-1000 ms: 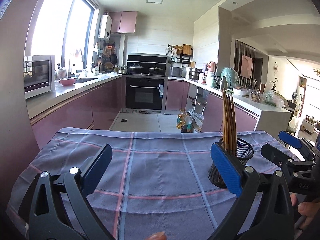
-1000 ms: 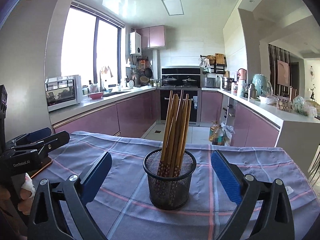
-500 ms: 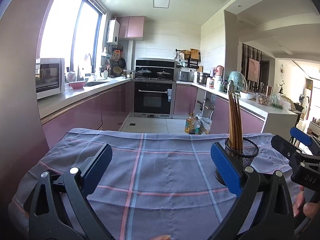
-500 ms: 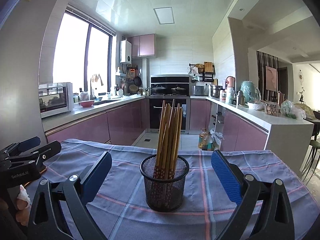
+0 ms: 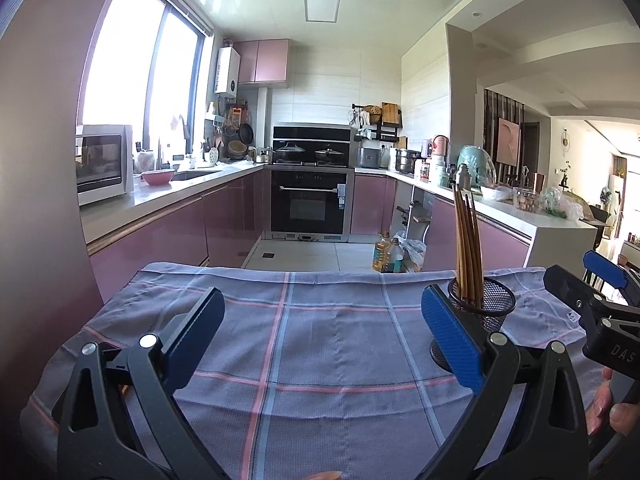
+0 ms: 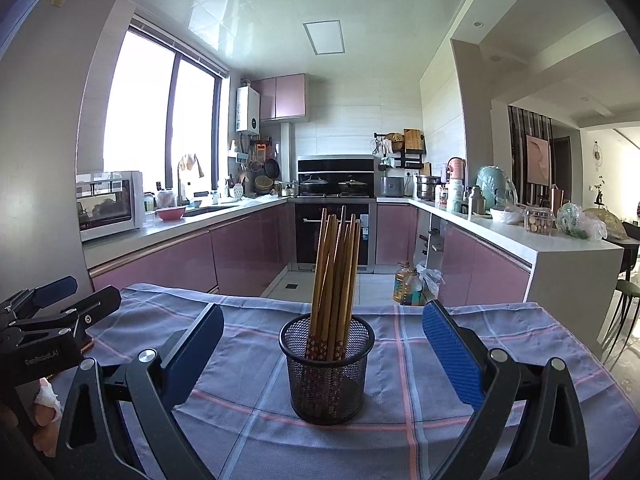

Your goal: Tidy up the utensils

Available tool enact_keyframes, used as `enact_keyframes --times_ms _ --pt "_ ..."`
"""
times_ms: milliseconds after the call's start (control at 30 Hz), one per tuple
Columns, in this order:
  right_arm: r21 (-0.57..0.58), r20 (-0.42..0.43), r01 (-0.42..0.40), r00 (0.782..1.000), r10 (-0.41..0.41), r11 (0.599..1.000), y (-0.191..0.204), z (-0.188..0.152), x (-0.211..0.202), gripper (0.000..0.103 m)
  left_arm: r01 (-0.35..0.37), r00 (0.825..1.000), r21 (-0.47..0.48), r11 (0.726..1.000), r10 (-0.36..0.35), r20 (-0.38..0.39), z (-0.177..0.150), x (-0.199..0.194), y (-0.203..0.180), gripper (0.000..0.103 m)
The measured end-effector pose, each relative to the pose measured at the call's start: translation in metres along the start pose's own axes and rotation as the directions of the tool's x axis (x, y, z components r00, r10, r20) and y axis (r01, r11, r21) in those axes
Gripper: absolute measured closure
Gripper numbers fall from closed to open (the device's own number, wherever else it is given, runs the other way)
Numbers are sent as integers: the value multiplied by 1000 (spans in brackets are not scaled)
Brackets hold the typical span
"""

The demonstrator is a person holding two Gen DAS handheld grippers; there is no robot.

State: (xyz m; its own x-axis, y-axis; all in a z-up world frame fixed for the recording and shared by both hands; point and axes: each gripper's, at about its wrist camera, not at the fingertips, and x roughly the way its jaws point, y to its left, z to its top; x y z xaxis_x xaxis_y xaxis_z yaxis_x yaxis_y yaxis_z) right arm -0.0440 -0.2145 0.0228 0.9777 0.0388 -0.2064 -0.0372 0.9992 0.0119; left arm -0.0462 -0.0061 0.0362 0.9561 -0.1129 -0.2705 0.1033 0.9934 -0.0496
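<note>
Black wire-mesh cup (image 6: pixel 327 372): upright on the checked grey-blue tablecloth (image 6: pixel 460 344), mid-tabletop, nearer its right edge.
Brown wooden chopsticks (image 6: pixel 334 276): bundled, standing in the cup, leaning slightly.
Right gripper (image 6: pixel 322 354): blue-padded jaws spread wide, level with the cup, touching nothing.
Left gripper (image 5: pixel 320 336): jaws spread wide over bare cloth, holding nothing.

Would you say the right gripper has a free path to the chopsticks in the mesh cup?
Probably yes: the right gripper is open and faces the chopsticks, upright in the mesh cup; only bare cloth lies between.
</note>
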Motion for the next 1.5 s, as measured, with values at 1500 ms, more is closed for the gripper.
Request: enact_keyframes --times_ms 1500 --pt "4 10 11 1000 -11 1000 -5 1 -3 7 2 1000 -4 1000 -2 -7 -3 3 -1 6"
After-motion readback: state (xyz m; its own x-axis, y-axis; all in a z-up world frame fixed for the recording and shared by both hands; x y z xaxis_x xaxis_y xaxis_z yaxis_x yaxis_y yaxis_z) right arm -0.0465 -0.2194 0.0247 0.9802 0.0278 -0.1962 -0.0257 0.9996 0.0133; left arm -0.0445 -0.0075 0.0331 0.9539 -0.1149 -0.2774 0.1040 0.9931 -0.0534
